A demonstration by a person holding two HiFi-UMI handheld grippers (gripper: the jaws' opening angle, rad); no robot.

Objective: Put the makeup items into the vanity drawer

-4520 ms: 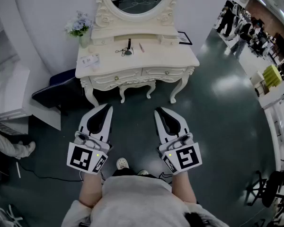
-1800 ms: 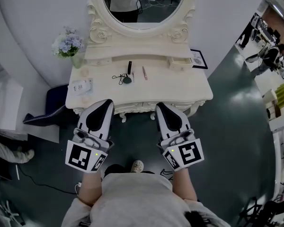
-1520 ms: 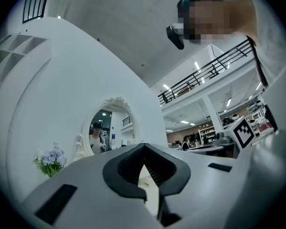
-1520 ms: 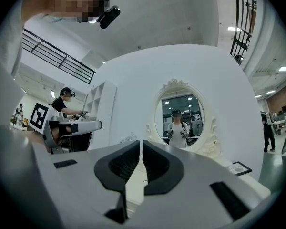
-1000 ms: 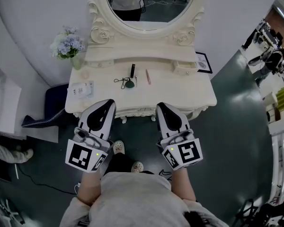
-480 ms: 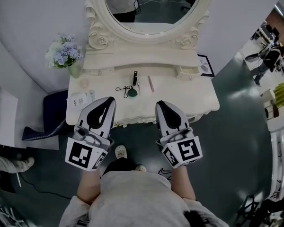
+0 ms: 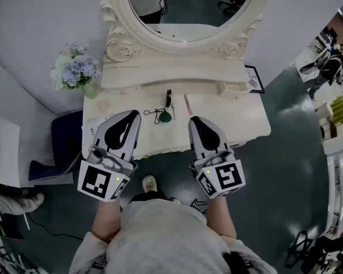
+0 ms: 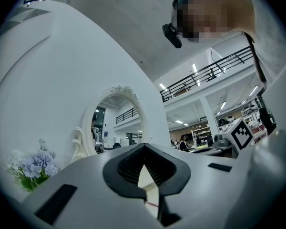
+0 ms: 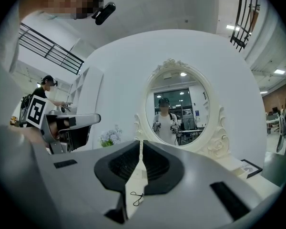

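Note:
Several makeup items lie mid-tabletop on the cream vanity (image 7: 240,119): a black tube (image 7: 168,97), a pink pencil (image 7: 188,104), a dark green round piece (image 7: 166,117) and a thin black wire-handled tool (image 7: 154,112). My left gripper (image 7: 135,113) hangs over the tabletop's front left, shut and holding nothing. My right gripper (image 7: 192,119) is level with it, just right of the items, also shut and empty. In the right gripper view the wire-handled tool (image 9: 136,198) shows below the closed jaws. The tabletop's edge hides the vanity's front drawers.
An oval mirror (image 7: 188,4) rises behind a raised shelf with small drawers (image 7: 231,87). A vase of pale blue flowers (image 7: 74,70) stands at the back left. A framed picture (image 7: 254,79) is at the back right. A white card (image 7: 91,125) lies under my left gripper.
I have come closer to the vanity. Both grippers, earlier over the floor in front of it, now reach over the tabletop's front edge. Both stay shut.

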